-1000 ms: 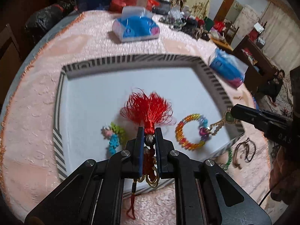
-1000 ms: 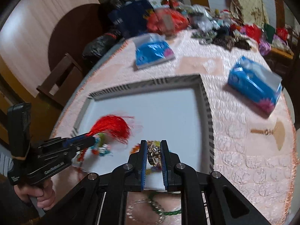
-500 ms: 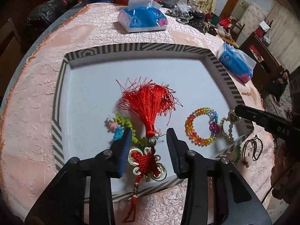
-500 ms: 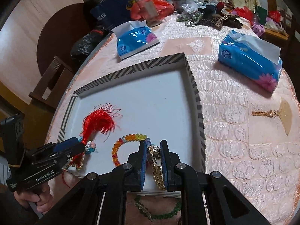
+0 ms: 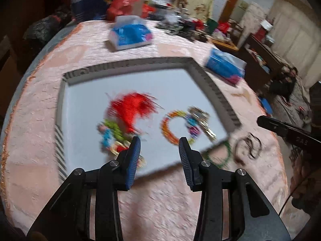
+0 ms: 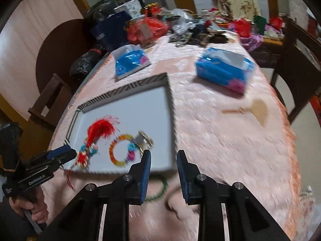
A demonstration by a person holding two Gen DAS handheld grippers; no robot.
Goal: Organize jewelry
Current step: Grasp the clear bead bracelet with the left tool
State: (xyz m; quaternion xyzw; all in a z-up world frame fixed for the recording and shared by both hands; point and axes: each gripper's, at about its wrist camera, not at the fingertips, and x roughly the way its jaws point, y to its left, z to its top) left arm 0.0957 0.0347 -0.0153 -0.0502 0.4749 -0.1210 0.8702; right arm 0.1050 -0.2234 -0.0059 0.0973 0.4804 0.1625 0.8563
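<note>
A striped-rim tray [image 5: 128, 64] with a white floor lies on the pink tablecloth. On it are a red tassel with a knot [image 5: 132, 108], a multicoloured bead bracelet [image 5: 170, 124], a gold chain piece [image 5: 203, 120] and a green-blue bead piece [image 5: 109, 130]. My left gripper [image 5: 159, 141] hovers over the tray's near edge, open and holding nothing. My right gripper [image 6: 164, 155] hangs past the tray's near right corner; its jaws are opening with nothing between them. The gold chain piece [image 6: 144, 140] lies just ahead of its left finger. The picture is motion-blurred.
A green bead bracelet [image 5: 220, 157] and dark bracelets [image 5: 248, 146] lie on the cloth beside the tray's near corner. Two blue tissue packs [image 6: 130, 62] [image 6: 222, 70] sit behind the tray. Clutter fills the table's far end. A hand [image 6: 30, 206] holds the left gripper.
The left gripper opened and left the red tassel on the tray. The right gripper let go of the gold chain beside the bead bracelet. Both pulled back toward the near edge.
</note>
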